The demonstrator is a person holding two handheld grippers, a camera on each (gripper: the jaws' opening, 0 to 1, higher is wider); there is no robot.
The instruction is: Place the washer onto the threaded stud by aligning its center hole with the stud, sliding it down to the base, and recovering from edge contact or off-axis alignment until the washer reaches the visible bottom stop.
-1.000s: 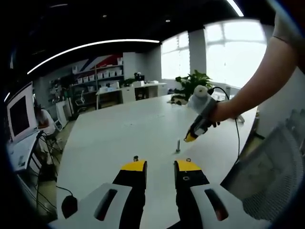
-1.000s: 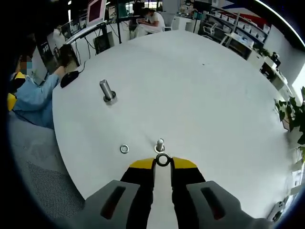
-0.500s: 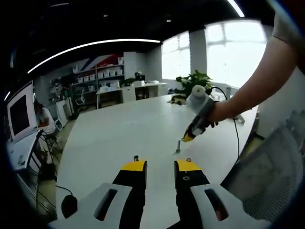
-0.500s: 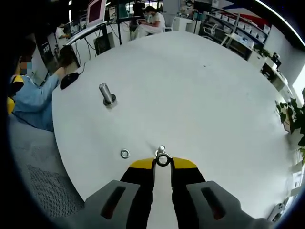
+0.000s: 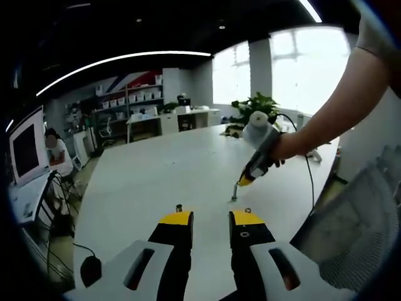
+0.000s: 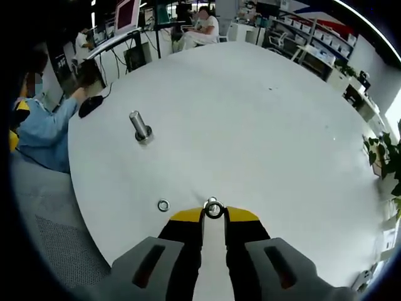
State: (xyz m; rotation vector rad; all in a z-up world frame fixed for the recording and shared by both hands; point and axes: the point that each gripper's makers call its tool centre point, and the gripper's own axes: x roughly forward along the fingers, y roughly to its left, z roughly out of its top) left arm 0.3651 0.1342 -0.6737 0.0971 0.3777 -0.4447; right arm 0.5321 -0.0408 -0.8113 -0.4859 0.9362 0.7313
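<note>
right gripper (image 6: pixel 213 213) pinches washer (image 6: pixel 213 210) flat right over threaded stud (image 6: pixel 212 201) so hole lines up, left gripper (image 5: pixel 210 218) idle with jaws parted

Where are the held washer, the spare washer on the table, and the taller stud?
held washer (image 6: pixel 213 211), right gripper view, on its ring between the jaw tips.
spare washer (image 6: pixel 163 205), right gripper view, on its ring.
taller stud (image 6: pixel 138 124), right gripper view, mid-shaft.
</note>
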